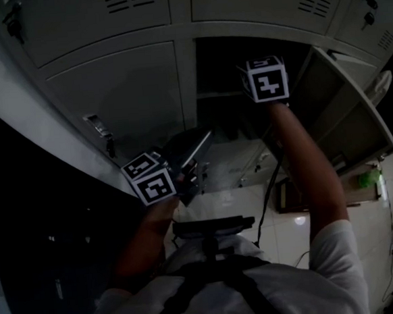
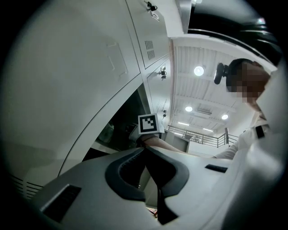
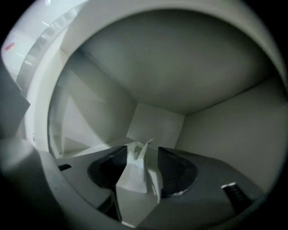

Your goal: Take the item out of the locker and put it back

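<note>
Nearest the person's white shirt (image 1: 314,272), low and centre in the head view, the left gripper (image 2: 145,149) is held before the grey locker doors (image 1: 110,92), its jaws together with nothing between them. Farther up, the right gripper (image 3: 143,149) reaches into the open locker compartment (image 3: 157,123). Its jaws stand apart on either side of an upright white box (image 3: 132,177), centre frame inside the compartment.

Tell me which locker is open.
The locker right of centre in the head view: its door hangs out to the right and the right gripper reaches inside. Its left neighbour is shut.
</note>
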`<action>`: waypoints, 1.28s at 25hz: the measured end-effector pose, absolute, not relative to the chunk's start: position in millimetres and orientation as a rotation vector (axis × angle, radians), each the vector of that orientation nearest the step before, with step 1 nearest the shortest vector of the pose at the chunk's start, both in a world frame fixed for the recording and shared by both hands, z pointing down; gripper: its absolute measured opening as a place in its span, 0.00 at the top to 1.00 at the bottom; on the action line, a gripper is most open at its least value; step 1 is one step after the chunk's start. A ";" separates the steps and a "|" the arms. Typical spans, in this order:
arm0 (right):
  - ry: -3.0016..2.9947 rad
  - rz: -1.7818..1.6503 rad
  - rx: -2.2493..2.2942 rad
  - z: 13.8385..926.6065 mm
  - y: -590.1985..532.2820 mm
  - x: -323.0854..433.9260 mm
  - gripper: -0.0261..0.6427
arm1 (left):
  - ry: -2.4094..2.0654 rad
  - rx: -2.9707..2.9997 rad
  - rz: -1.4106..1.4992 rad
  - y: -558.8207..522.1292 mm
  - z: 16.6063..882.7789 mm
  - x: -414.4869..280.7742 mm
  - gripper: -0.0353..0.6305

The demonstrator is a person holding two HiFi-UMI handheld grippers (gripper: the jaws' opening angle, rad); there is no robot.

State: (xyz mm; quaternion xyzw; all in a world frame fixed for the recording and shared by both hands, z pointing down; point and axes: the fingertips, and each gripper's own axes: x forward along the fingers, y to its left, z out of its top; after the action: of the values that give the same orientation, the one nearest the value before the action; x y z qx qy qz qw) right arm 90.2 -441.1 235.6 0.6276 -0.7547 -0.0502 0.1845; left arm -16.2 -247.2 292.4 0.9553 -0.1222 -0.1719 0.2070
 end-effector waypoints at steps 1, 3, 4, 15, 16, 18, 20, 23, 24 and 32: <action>-2.131 -0.141 1.780 235.1 -437.0 93.1 0.65 | -0.339 2.660 -0.481 -245.7 292.0 -16.2 0.95; -2.147 -0.153 1.802 232.5 -427.2 97.4 0.65 | -0.334 2.662 -0.481 -242.7 291.4 -15.0 0.95; -2.164 -0.157 1.805 231.1 -421.1 97.3 0.65 | -0.330 2.664 -0.478 -241.0 291.4 -14.2 0.95; -2.364 -0.072 1.808 237.9 -351.8 97.9 0.80 | -0.297 2.661 -0.449 -221.7 296.8 -6.0 0.95; -2.377 -0.060 1.809 239.0 -346.6 98.7 0.81 | -0.299 2.660 -0.448 -220.9 297.2 -6.0 0.95; -2.396 -0.041 1.804 242.7 -337.2 99.6 0.82 | -0.304 2.659 -0.450 -220.0 297.3 -6.8 0.95; -2.405 -0.030 1.802 246.8 -328.7 100.8 0.83 | -0.309 2.661 -0.453 -219.4 296.9 -7.5 0.95; -2.418 -0.013 1.797 252.6 -317.2 102.0 0.84 | -0.310 2.664 -0.453 -217.7 296.8 -6.4 0.95; -2.422 -0.009 1.793 254.2 -313.8 102.0 0.84 | -0.308 2.664 -0.452 -216.7 297.1 -5.5 0.95; -2.443 -0.013 1.784 255.8 -291.9 102.8 0.85 | -0.300 2.663 -0.452 -211.5 296.0 -2.4 0.95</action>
State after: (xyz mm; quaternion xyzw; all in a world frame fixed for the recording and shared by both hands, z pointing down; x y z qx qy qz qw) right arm 102.8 -291.9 255.8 0.5887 -0.8062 -0.0042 0.0584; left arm -2.4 -211.5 296.0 0.9580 -0.1078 -0.1624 0.2103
